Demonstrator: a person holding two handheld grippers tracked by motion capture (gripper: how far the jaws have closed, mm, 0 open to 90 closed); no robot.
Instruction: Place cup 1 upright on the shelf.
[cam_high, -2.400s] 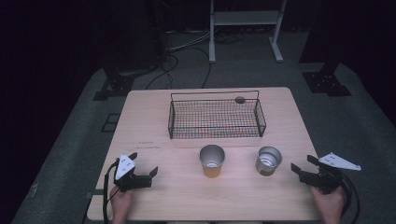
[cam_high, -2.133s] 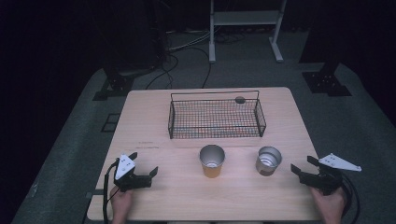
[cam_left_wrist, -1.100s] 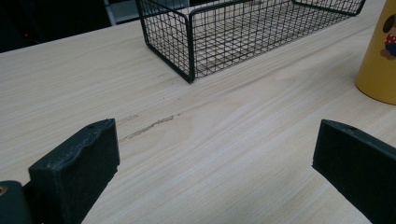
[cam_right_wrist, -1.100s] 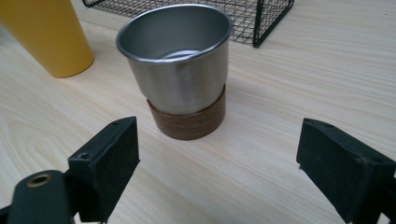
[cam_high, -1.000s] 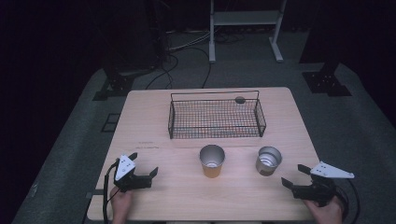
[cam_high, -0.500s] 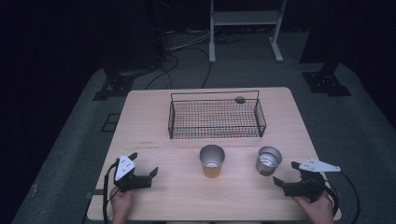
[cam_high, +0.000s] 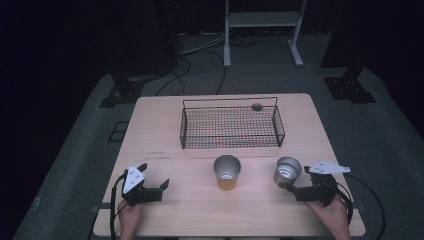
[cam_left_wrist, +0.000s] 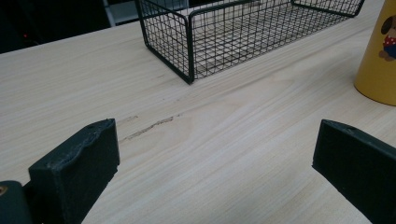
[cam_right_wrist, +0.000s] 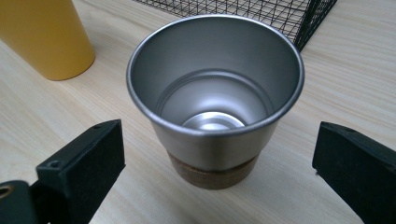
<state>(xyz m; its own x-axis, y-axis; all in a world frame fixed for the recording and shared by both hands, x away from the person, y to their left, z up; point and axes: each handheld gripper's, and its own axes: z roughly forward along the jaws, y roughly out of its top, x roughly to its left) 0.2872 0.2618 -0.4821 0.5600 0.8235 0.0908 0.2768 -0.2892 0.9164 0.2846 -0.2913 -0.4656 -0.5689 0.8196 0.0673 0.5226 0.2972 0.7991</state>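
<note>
Our right gripper (cam_high: 291, 188) has slid in from the table's right edge toward the steel cup (cam_high: 288, 171), and its jaws have just been opening; they now stand spread wide, with the cup just ahead of them and not yet between the pads. We judge this as the approach to a grasp, with closing in and pinching left to do.

The steel cup (cam_right_wrist: 215, 107) stands upright and empty near the front right of the wooden table (cam_high: 165, 140), with a brown band around its base. It sits beside the yellow cup (cam_high: 227, 172) and in front of the wire basket (cam_high: 231, 124). Our left gripper (cam_high: 159, 190) rests spread at the front left, holding nothing.
</note>
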